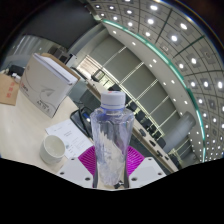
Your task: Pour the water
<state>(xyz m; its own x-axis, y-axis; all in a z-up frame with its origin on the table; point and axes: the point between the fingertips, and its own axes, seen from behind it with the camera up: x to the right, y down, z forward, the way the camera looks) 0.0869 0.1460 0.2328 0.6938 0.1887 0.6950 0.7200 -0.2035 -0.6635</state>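
Gripper view shows a clear plastic water bottle [110,135] with a white cap standing upright between the jaws, whose pink pads [98,158] press against its lower body on both sides; the gripper [110,165] looks closed on the bottle. A white cup [52,151] sits on the worktop [25,125] just beside the bottle, toward the worktop's near edge. Farther back on the worktop lies a white cardboard box [50,80]. By my reading, the bottle has been grasped and the pour itself is not yet begun, since the bottle is upright. The cap appears to be on, which would block any pour. The next move calls for carrying the bottle's mouth over the cup, then tilting it slowly.
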